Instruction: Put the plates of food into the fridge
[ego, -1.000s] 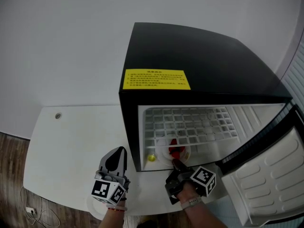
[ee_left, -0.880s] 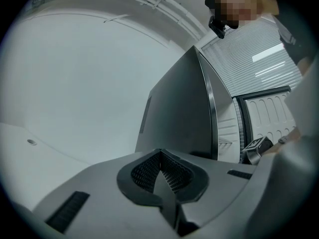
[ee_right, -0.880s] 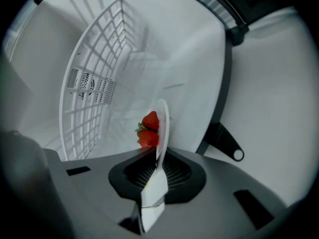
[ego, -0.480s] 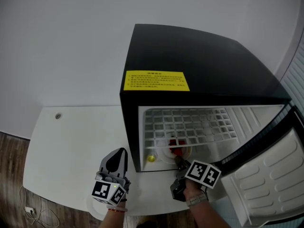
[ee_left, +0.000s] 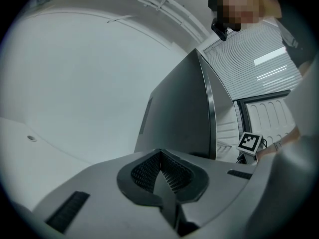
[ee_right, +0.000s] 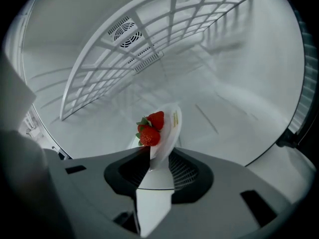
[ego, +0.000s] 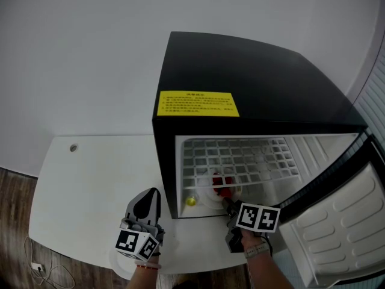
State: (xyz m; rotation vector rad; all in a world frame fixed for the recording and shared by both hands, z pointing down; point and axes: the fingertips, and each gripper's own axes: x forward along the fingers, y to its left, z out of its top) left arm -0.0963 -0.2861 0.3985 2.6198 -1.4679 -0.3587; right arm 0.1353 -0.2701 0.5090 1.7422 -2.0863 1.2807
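Observation:
A small white plate (ego: pixel 231 188) with red strawberries (ego: pixel 221 187) rests on the floor of the open black fridge (ego: pixel 252 71), under its wire shelf (ego: pixel 240 155). My right gripper (ego: pixel 228 206) reaches into the fridge's mouth. In the right gripper view the plate (ee_right: pixel 169 131) stands edge-on between the jaws of the right gripper (ee_right: pixel 158 156), strawberries (ee_right: pixel 149 129) on its left face. Those jaws have just been opening and stand apart around the rim. My left gripper (ego: pixel 154 191) hovers over the table left of the fridge; the left gripper (ee_left: pixel 160 153) is shut and empty.
A small yellow thing (ego: pixel 191 201) lies at the front left of the fridge floor. The fridge door (ego: pixel 337 221) hangs open to the right. The white table (ego: pixel 90 185) runs left, with a cable hole (ego: pixel 73 147). A yellow label (ego: pixel 197 103) sits above the opening.
My right gripper has rolled, so its marker cube now faces up, and shifted slightly right at the fridge's mouth. The left gripper has stayed put.

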